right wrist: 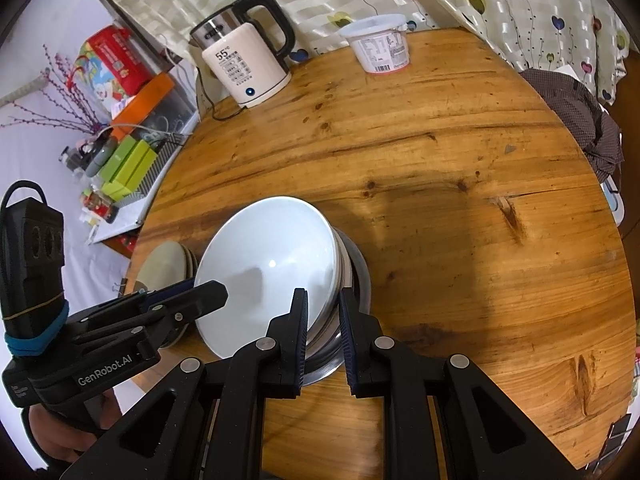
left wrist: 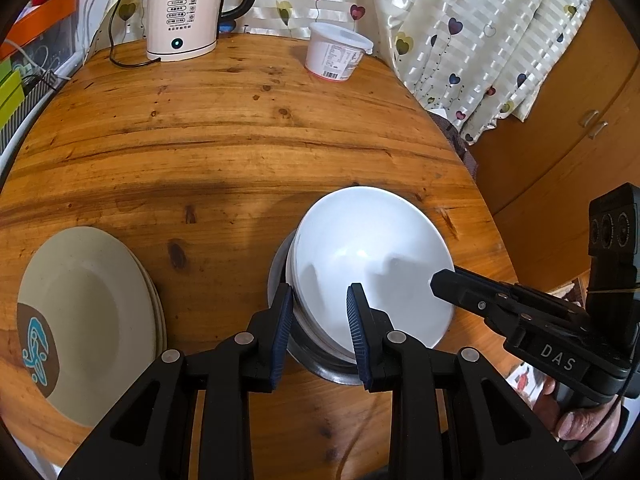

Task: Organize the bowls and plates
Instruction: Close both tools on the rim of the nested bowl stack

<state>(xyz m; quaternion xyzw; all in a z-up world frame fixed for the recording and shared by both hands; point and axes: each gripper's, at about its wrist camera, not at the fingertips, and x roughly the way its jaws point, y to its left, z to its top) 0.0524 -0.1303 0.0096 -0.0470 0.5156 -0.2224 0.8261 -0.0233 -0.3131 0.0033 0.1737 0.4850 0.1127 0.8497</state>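
A stack of white bowls (left wrist: 368, 248) (right wrist: 264, 256) sits tilted in a steel bowl (left wrist: 320, 364) (right wrist: 356, 264) near the front of the round wooden table (left wrist: 224, 140). My left gripper (left wrist: 320, 308) straddles the stack's near-left rim, one pad inside the top bowl and the other against the outer rims. In the right wrist view it reaches in from the left (right wrist: 212, 292). My right gripper (right wrist: 323, 312) is shut on the right rim, and it shows side-on in the left wrist view (left wrist: 438, 280). Beige plates (left wrist: 88, 300) (right wrist: 166, 264) with a brown and teal mark are stacked to the left.
An electric kettle (left wrist: 184, 12) (right wrist: 248, 68) and a white lidded tub (left wrist: 336, 52) (right wrist: 380, 44) stand at the table's far edge by the curtain. A cluttered shelf (right wrist: 132, 152) lies beyond the left edge. A dark cloth (right wrist: 580, 112) hangs at the right.
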